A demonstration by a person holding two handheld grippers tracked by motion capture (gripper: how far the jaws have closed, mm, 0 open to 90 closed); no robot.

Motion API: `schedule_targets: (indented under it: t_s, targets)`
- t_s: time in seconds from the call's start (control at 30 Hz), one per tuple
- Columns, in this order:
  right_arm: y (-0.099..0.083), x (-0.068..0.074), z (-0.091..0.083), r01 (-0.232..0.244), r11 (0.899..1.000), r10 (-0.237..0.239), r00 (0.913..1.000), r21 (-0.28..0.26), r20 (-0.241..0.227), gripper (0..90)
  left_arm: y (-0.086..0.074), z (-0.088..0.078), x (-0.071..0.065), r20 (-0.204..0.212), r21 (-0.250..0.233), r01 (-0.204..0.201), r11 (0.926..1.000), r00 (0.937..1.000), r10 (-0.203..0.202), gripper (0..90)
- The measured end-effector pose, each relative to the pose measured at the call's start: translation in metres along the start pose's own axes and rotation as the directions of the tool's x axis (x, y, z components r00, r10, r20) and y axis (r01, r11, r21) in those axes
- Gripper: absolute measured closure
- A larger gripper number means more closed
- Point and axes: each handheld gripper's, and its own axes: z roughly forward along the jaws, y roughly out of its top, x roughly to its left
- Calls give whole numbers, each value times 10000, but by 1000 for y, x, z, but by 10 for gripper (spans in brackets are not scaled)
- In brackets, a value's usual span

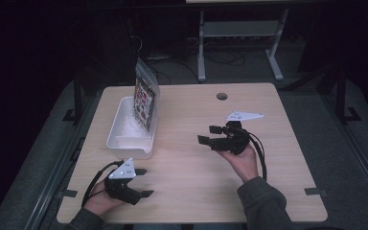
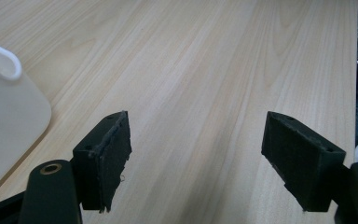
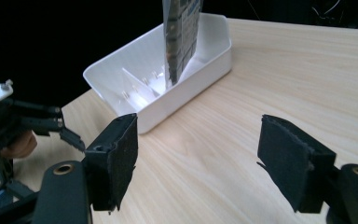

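A white plastic bin point(image 1: 120, 136) stands on the left half of the wooden table point(image 1: 268, 158). A clear bag with colourful printed contents point(image 1: 145, 98) stands upright in its far end. My left gripper point(image 1: 144, 182) rests near the front left edge, open and empty, pointing right; in the left gripper view its jaws point(image 2: 198, 140) stand wide over bare wood beside the bin's corner point(image 2: 4, 107). My right gripper point(image 1: 207, 134) hovers mid-table, open and empty, pointing left at the bin. The right gripper view point(image 3: 198, 140) faces the bin point(image 3: 209, 58) and the bag point(image 3: 182, 32).
A round cable hole point(image 1: 222, 96) sits near the table's far edge. A divider point(image 3: 135, 86) splits the bin's inside. In the right gripper view the left gripper point(image 3: 70, 135) shows at the left. Behind the table a desk frame point(image 1: 239, 33) stands on dark floor.
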Motion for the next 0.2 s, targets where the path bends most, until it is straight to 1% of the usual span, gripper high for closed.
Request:
schedule_targets:
  t_s: [0.13, 0.2]
  targets:
    - [-6, 1, -3, -27, 10000, 27, 10000, -24, -28, 284, 0, 0, 0, -26, 4, 34, 10000, 10000, -34, 231]
    - [-13, 5, -4, 113, 9999, -113, 9999, 87, 21, 276, 0, 0, 1, -51, -33, 45, 10000, 10000, -45, 231]
